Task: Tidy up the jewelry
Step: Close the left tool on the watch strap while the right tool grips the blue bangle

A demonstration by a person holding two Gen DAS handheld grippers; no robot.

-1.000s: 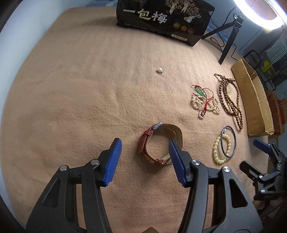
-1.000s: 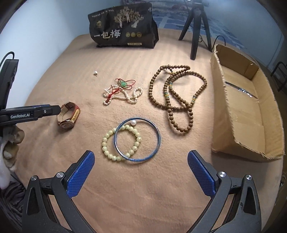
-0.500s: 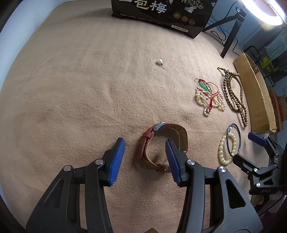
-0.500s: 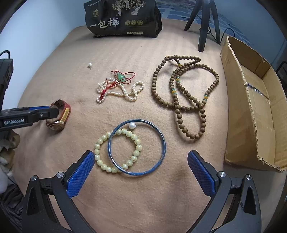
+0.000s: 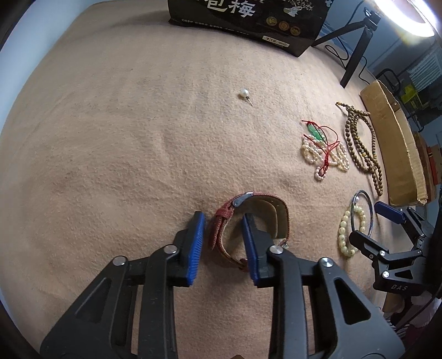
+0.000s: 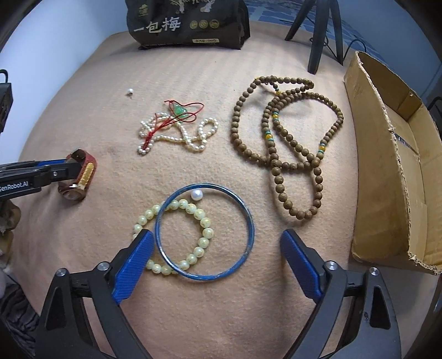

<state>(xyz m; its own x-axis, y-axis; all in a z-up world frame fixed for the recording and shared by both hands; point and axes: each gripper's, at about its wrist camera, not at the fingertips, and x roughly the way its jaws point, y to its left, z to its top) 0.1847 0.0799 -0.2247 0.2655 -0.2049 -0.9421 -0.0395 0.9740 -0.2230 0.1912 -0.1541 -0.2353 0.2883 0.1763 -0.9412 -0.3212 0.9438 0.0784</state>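
A brown-strapped watch [image 5: 248,218] lies on the tan cloth. My left gripper [image 5: 222,234] straddles its left strap, jaws narrowed but with gaps to the strap on both sides; the watch also shows in the right wrist view [image 6: 80,179]. My right gripper [image 6: 215,248] is wide open, low over a blue bangle [image 6: 204,232] and a pale yellow bead bracelet [image 6: 176,234] with a loose pearl [image 6: 196,195]. Farther off lie a pearl string with green pendant [image 6: 176,129] and a wooden bead necklace [image 6: 287,154].
An open cardboard box [image 6: 400,165] stands at the right edge of the cloth. A black printed bag [image 6: 187,24] and a tripod [image 6: 317,36] stand at the back. A pearl stud [image 5: 244,94] lies alone on the cloth.
My left gripper has moved forward onto the watch and its jaws have narrowed around the left strap. My right gripper has come forward and lower over the bangle and bracelet.
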